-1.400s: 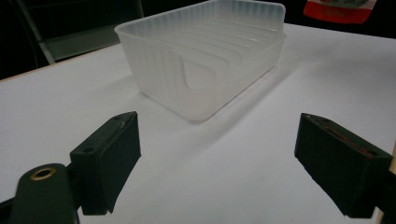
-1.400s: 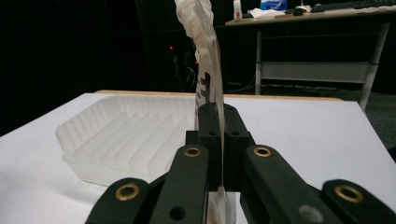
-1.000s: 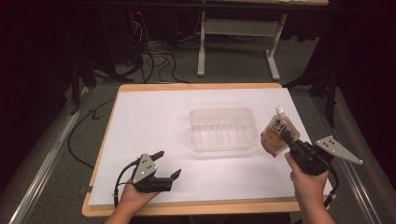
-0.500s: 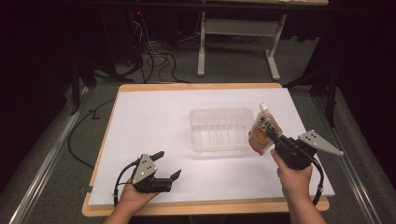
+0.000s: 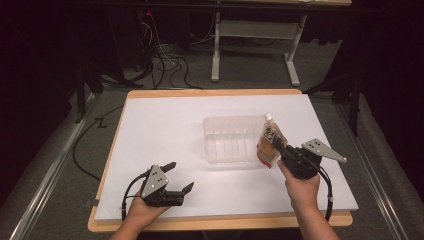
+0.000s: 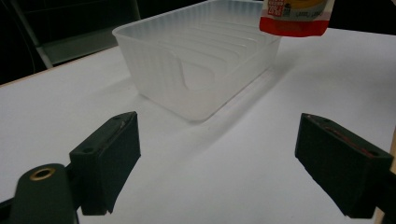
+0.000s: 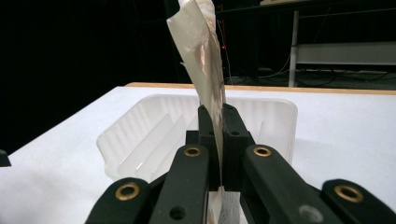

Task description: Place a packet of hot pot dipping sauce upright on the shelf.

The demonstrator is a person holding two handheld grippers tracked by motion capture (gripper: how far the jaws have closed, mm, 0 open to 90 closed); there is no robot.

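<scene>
The right hand-held gripper [image 5: 278, 148] is clamped on a spouted pouch [image 5: 270, 145], its two jaws pressed together on the pouch's thin edge. The right gripper view shows the pouch [image 7: 204, 51] rising upright from between the jaws, edge on. In the high view the pouch hangs clear of the tabletop [image 5: 165, 125], just at the right end of a clear plastic tray [image 5: 231, 140], its cap uppermost. The left gripper view catches the pouch's red bottom edge [image 6: 295, 17] above the tray's far corner.

The tray [image 6: 196, 60] sits near the middle of the white tabletop, open side up, with ribs along its floor and a scooped notch in one end wall.

The left hand-held gripper [image 5: 181, 176] rests low at the near left of the tabletop, well apart from the tray. Its jaws stand wide apart with nothing between them, pointing toward the tray.
</scene>
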